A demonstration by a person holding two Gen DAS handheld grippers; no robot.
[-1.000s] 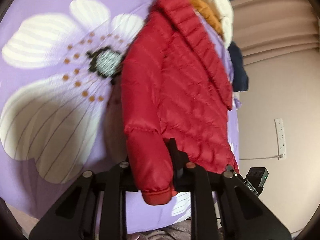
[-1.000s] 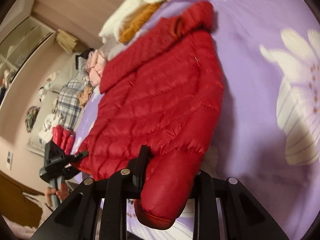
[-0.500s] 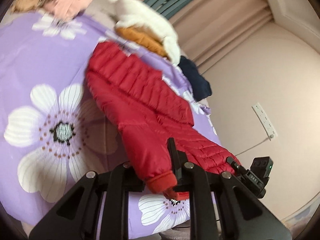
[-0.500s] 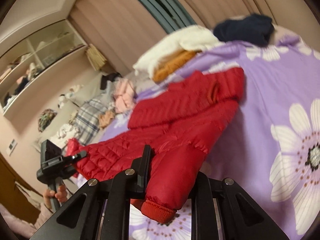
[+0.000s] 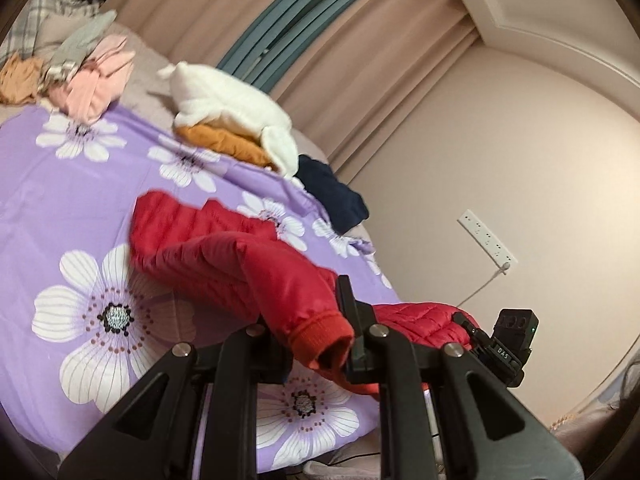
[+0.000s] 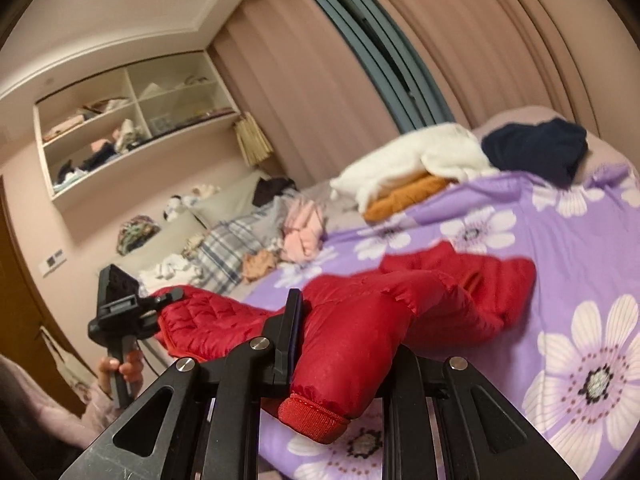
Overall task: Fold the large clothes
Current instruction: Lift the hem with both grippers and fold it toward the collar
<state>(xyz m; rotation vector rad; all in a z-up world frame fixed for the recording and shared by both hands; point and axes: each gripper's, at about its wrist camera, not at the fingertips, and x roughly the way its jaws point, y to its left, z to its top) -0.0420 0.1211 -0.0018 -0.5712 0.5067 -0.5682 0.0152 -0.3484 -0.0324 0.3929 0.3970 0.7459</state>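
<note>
Now you have the red jacket (image 5: 224,264) by both sleeves: your left gripper (image 5: 316,344) has its fingers closed on one cuff (image 5: 320,336), and your right gripper (image 6: 340,364) has its fingers clamped on the other cuff (image 6: 316,412), after closing a little further on it just now. Its near end hangs from your grips while its far end rests on the bed (image 5: 60,200).

It looks like a quilted puffer, so expect it to be light, soft and springy, with a slick shell that could slide out of a shallow pinch. The ribbed cuffs are the firmest, least slippery places to hold; the hem or shoulder seams would probably serve too.

Its long axis runs from your grippers away across the purple flowered cover, the hood end pointing toward the white garment (image 5: 224,100) and the curtains (image 6: 460,40), the sleeves toward you.
</note>
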